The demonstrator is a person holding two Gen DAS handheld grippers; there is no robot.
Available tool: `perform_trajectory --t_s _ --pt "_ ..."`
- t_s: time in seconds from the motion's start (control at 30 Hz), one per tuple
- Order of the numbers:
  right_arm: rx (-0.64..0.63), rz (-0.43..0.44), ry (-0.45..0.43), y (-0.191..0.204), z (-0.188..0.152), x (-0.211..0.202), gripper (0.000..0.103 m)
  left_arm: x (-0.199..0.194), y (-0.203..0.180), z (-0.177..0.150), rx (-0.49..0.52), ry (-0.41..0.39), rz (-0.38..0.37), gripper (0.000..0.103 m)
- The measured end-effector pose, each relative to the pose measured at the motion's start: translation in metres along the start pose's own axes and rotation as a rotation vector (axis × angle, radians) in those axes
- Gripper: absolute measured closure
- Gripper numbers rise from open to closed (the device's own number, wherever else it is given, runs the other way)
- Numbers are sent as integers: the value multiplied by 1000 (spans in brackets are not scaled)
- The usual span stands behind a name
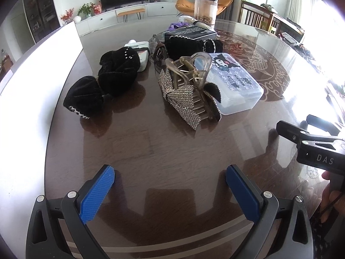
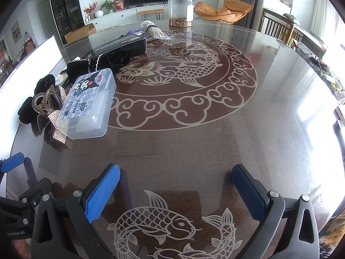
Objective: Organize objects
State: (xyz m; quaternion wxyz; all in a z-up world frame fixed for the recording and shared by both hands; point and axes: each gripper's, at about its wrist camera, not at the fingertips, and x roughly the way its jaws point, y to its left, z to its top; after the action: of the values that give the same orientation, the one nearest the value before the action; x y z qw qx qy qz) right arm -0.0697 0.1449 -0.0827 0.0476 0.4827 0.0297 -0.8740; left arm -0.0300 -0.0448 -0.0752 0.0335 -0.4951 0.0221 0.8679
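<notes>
The clear plastic box (image 2: 87, 105), at the left of the right wrist view, carries a cartoon-character lid label with "BDP" readable; the smaller lines below it are too fine to make out. In the left wrist view, the right gripper (image 1: 312, 146) at the right edge shows "DAS" in pale letters. White print on the black box (image 2: 120, 45) is illegible.

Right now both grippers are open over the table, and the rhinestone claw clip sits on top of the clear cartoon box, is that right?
Not quite. The rhinestone claw clip sits on the table beside the clear cartoon box, against its side, not on top; the left wrist view shows this. The left gripper and right gripper are indeed open.
</notes>
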Motion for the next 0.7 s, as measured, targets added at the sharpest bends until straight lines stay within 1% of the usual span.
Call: perform_trajectory --t_s 0.17,0.7 --pt "0 0 0 0 0 0 0 0 2 0 -1 11 -1 0" --pt "0 0 -1 0 -1 0 0 -1 2 -1 0 10 -1 0"
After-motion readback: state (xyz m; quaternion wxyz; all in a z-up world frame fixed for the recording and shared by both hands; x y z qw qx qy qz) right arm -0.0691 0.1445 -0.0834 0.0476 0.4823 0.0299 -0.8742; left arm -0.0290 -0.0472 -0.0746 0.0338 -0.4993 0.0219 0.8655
